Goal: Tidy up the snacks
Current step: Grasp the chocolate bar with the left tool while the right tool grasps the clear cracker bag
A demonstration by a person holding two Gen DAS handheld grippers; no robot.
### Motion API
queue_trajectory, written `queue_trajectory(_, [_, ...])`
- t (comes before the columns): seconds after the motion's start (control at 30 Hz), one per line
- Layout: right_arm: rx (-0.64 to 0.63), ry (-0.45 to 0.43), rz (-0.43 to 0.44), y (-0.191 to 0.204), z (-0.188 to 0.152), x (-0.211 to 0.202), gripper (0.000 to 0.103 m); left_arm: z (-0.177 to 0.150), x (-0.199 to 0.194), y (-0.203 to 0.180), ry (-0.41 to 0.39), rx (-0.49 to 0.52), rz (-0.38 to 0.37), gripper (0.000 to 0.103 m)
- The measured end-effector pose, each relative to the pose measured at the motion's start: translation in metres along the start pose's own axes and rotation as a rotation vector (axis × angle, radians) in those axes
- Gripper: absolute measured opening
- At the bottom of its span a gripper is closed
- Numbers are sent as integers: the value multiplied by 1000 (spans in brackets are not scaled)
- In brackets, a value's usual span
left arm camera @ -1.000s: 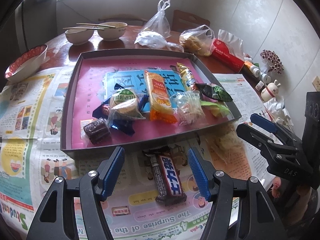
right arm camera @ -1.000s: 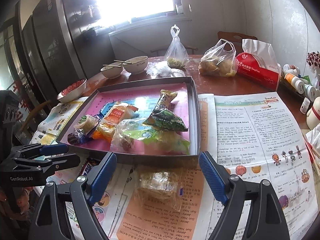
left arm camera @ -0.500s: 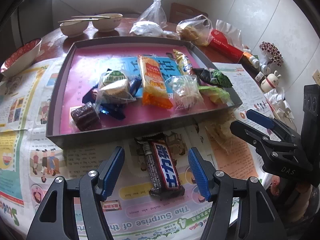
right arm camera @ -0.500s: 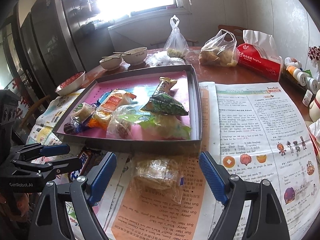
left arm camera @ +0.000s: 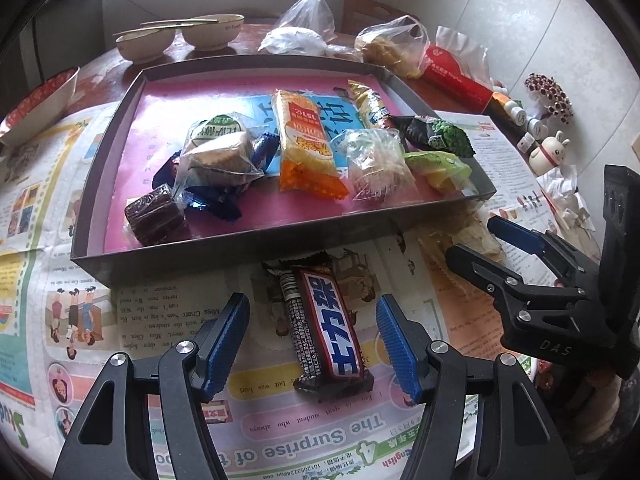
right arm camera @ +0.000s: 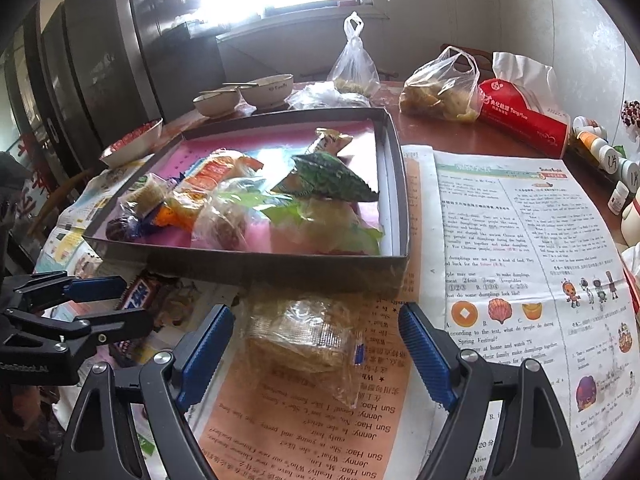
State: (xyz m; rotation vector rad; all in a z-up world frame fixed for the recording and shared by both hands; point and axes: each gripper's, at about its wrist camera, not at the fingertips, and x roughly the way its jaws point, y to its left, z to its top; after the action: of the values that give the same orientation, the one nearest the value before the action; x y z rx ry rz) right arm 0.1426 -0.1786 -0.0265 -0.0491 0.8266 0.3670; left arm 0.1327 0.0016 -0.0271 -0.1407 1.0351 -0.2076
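The left gripper [left arm camera: 312,346] hangs over the newspaper [left arm camera: 168,312] with its jaws spread, pinching nothing. The chocolate bar [left arm camera: 326,324] lies lengthwise in the gap between them, a little nearer the right-hand jaw, with clear paper showing on both sides. Its far end points at the near wall of the tray [left arm camera: 224,248], just beyond the jaw tips.

The right gripper [right arm camera: 316,354] is likewise spread wide and empty. The clear-wrapped pastry [right arm camera: 304,338] sits between its jaws, closer to the left-hand one, touching neither. It lies on the orange part of the newspaper, just short of the tray's near wall [right arm camera: 256,268].

Beyond both pairs of jaws, the tray holds a row of wrapped snacks [left arm camera: 308,148].
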Motion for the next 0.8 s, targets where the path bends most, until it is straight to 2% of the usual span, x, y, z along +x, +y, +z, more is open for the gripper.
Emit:
queue_trajectory(0.17, [-15, 14, -7, 2, -2, 6, 84, 0, 2, -1, -4, 6, 14, 68])
queue_trajectory(0.43, [-70, 18, -69, 13, -6, 13, 84, -1, 4, -7, -16, 32, 35, 65])
queue_trajectory(0.53, [-85, 6, -80, 14, -7, 11, 74, -2, 4, -11, -24, 48, 38, 51])
queue_trajectory(0.57, [-86, 1, -74, 15, -7, 11, 65, -3, 4, -12, -25, 54, 44, 45])
queue_trajectory(0.6, [-87, 2, -74, 15, -7, 10, 63, -3, 4, -13, -26, 62, 54, 38])
queue_trajectory(0.73, [-78, -1, -62, 14, -8, 7, 56, -4, 2, -9, -23, 45, 28, 31])
queue_trajectory(0.8, [-68, 3, -41, 13, -9, 5, 54, -5, 0, -5, -17, 29, 7, 31])
